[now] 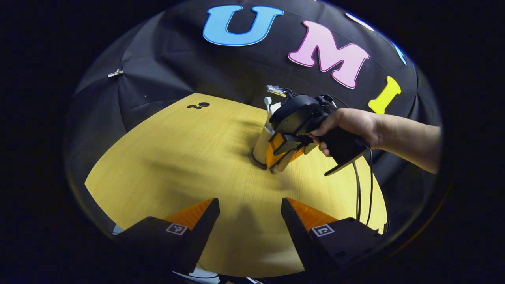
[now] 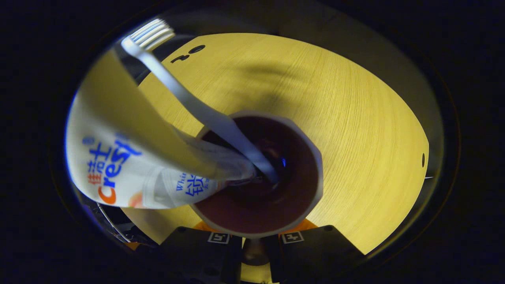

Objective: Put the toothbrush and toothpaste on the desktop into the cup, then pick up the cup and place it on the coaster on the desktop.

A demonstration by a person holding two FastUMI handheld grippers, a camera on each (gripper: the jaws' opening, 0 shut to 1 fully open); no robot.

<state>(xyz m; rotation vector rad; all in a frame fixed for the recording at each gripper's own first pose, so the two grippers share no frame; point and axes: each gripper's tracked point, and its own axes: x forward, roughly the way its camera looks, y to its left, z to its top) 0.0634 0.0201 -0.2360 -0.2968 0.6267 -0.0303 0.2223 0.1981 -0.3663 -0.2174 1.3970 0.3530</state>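
Observation:
A cream cup [image 1: 261, 145] stands upright on a brown coaster [image 1: 254, 159] at the far middle of the yellow table [image 1: 177, 165]. A white toothbrush [image 1: 268, 103] and a toothpaste tube [image 1: 275, 107] stick out of its top. A hand holds my right gripper [image 1: 285, 156] at the cup's right side, shut on what looks like the cup's handle. In the right gripper view I look down into the cup [image 2: 311, 157], whose inside is dark; the toothbrush [image 2: 185, 98] and toothpaste tube [image 2: 118, 165] lean out to the left. The right gripper [image 2: 254, 232] sits at the cup's near rim. My left gripper [image 1: 250, 207] hangs open and holds nothing, well short of the cup.
Two small black holes [image 1: 199, 105] mark the table's far left corner. Black cables [image 1: 363, 189] hang from the right gripper over the table's right edge. A forearm [image 1: 410, 138] reaches in from the right. Bare tabletop lies between my left gripper and the cup.

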